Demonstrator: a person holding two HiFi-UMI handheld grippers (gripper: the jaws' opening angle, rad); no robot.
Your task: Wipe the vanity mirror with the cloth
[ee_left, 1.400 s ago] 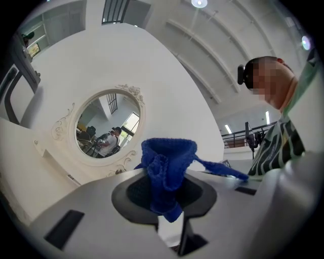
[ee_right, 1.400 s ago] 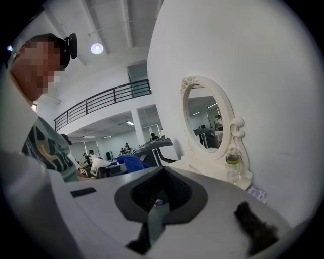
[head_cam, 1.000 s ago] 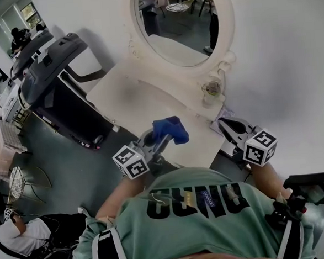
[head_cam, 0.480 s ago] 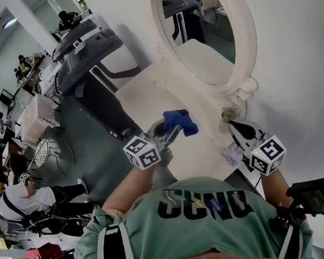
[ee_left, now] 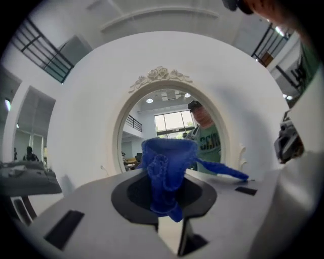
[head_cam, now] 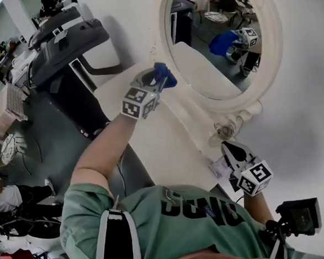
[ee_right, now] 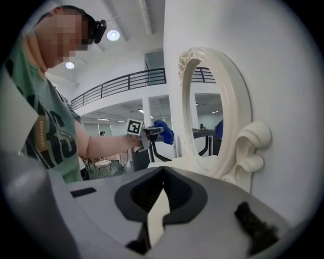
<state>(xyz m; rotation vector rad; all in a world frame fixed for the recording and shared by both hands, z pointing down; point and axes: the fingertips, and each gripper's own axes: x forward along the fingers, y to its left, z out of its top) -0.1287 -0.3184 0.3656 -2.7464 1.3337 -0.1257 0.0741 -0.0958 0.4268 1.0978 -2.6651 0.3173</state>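
The oval vanity mirror (head_cam: 222,44) in its cream carved frame stands at the back of the white vanity table (head_cam: 145,133). My left gripper (head_cam: 157,82) is raised at the mirror's lower left rim, shut on a bunched blue cloth (head_cam: 164,75). In the left gripper view the cloth (ee_left: 164,172) sticks up from the left gripper (ee_left: 168,212), with the mirror (ee_left: 169,131) straight ahead. My right gripper (head_cam: 230,152) hangs low by the table's right end, below the frame's scroll, shut and empty. The right gripper view shows the right gripper (ee_right: 161,197) closed and the mirror (ee_right: 205,126) edge-on.
A dark treadmill (head_cam: 62,44) stands just left of the table. A small glass ornament (head_cam: 226,131) sits at the mirror's foot, and a small packet (head_cam: 219,166) lies by the right gripper. People sit on the floor far left.
My left gripper has risen with the blue cloth from over the tabletop to the mirror's left rim. The right gripper has stayed near the table's right end.
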